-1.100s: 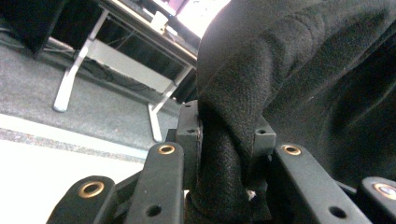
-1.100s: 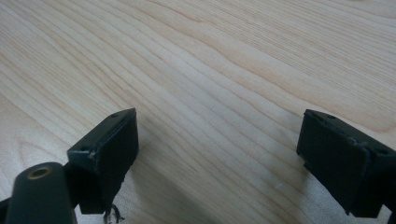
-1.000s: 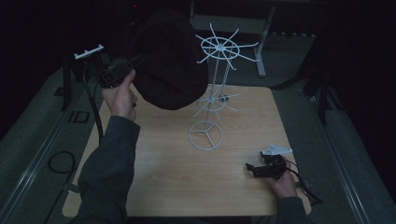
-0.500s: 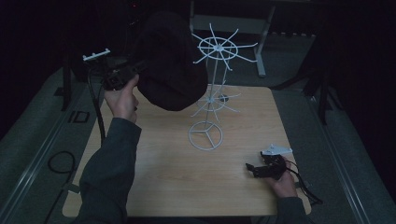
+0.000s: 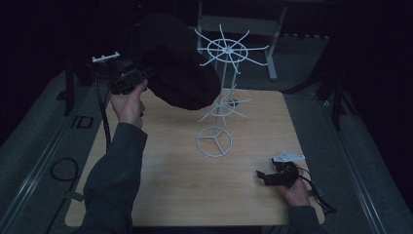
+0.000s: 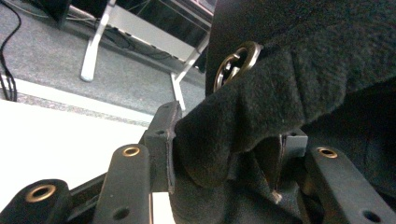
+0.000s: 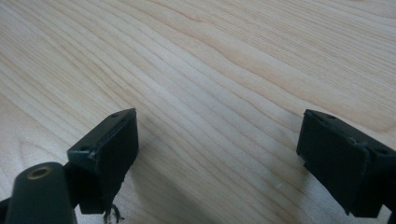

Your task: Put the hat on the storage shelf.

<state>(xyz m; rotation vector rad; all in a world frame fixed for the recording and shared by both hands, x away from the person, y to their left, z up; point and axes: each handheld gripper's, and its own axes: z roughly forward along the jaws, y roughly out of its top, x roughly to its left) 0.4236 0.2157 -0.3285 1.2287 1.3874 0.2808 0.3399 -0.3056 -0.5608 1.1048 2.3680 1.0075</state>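
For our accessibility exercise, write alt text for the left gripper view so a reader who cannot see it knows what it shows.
The left gripper is clamped on a fold of a black felt hat with a round metal emblem. Behind it lie a pale table, grey carpet and white frame legs.

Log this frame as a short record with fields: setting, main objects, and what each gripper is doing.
setting: dim room, wooden table
held object: black felt hat with a metal emblem, lifted beside the rack's top spokes
left gripper: raised, jaws shut on the hat's brim
right gripper: jaws open, nothing between them, low over the table near its right front corner
stand: white wire rack, upright on the table
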